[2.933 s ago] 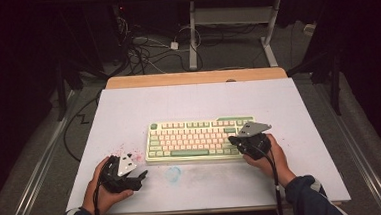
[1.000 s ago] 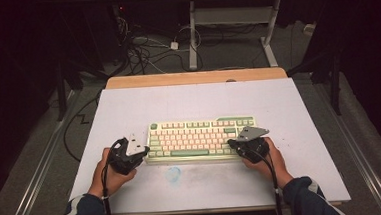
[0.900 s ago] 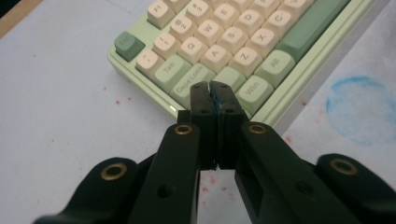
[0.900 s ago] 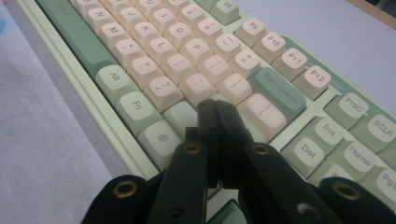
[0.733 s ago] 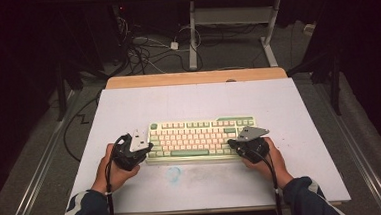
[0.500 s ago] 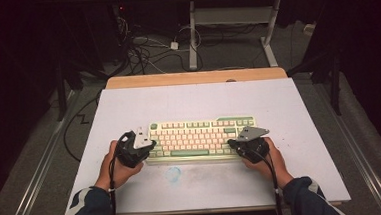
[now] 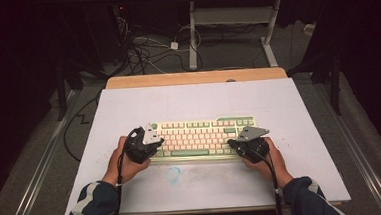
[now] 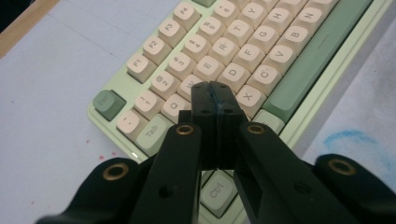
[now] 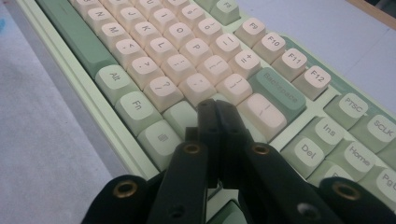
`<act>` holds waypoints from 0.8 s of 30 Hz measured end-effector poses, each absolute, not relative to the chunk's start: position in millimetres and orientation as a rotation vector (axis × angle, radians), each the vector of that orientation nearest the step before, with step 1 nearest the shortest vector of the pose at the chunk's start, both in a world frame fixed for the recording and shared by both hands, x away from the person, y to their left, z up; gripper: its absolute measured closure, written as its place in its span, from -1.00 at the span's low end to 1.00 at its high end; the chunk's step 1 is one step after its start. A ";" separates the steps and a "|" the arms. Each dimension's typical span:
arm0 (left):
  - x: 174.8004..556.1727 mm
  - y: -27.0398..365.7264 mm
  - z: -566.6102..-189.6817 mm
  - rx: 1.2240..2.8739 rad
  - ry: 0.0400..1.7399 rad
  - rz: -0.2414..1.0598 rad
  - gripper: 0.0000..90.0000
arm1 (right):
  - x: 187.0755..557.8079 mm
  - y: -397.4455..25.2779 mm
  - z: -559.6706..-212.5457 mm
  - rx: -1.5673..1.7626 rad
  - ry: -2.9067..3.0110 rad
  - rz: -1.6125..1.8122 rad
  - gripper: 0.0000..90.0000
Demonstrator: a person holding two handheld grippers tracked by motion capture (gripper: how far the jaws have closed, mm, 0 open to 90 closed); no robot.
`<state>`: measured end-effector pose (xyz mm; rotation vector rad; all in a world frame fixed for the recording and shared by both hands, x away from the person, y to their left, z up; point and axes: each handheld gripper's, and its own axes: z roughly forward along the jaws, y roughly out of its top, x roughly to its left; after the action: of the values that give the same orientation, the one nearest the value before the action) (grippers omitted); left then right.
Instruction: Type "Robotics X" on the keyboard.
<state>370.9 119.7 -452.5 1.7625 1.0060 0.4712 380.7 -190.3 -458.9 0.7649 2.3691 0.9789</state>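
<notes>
The pale-green plastic keyboard with cream keycaps [image 7: 203, 138], lying near the white worktop's [image 7: 288, 106] front edge, looks rigid and light yet prone to sliding, so with jaws pressed together the left gripper [image 8: 215, 100] and right gripper [image 9: 215, 116] should press keycaps gently.

A white mat [image 7: 278, 102] covers the tabletop; a strip of bare wooden table edge [image 7: 196, 77] shows along its far side; a blue smudge [image 7: 173, 174] marks the mat near the front edge, with faint red specks [image 8: 100, 154] elsewhere on it. Beyond the table, a tangle of cables [image 7: 140, 48] lies on the grey floor [image 7: 42, 171]; a white desk frame [image 7: 233, 19] stands behind, its feet on that floor.
</notes>
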 end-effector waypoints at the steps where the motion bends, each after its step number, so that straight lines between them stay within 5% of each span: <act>1: 371.1 118.4 -453.1 1.767 1.003 0.468 0.93 | 380.7 -190.4 -458.8 0.765 2.369 0.979 1.00; 24: 373.9 91.2 -465.3 1.839 0.966 0.414 0.93 | 380.7 -190.5 -459.0 0.766 2.369 0.982 1.00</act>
<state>373.9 91.2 -465.3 1.8388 0.9657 0.4138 380.7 -190.5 -459.0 0.7657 2.3687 0.9820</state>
